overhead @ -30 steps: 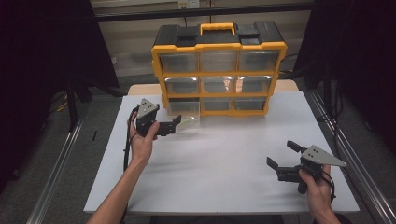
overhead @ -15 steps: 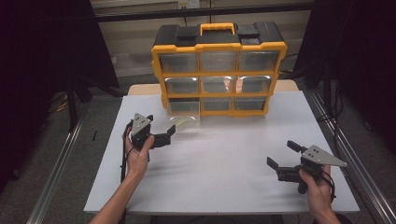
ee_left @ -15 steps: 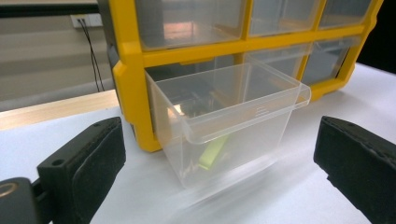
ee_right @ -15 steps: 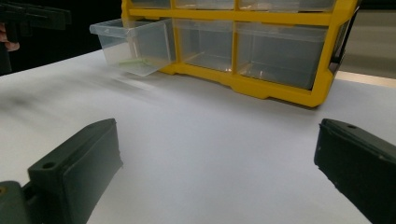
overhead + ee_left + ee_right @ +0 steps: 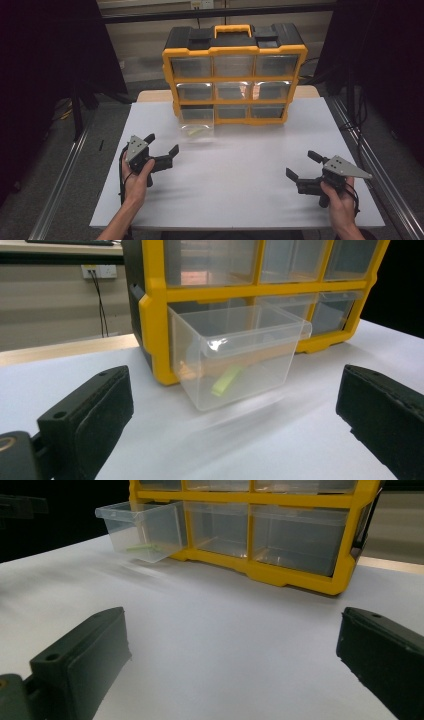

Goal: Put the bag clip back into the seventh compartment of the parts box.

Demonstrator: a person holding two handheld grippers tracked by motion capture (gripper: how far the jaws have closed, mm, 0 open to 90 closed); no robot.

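at upper centre of the high view, a yellow organizer [image 5: 234, 75] stands on the white table [image 5: 240, 170], its bottom-left clear drawer [image 5: 197, 122] pulled out, holding a green piece [image 5: 226, 380]. left gripper [image 5: 161, 149] at lower left and right gripper [image 5: 301, 165] at lower right both hover with jaws spread, empty.

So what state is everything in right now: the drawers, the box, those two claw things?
Bottom-left drawer: pulled out, a small green piece lying inside.
Other drawers: pushed in.
Yellow organizer: upright at the back of the white table, handle on top.
Left gripper: open, holding nothing, apart from the drawer.
Right gripper: open, holding nothing, over bare table.
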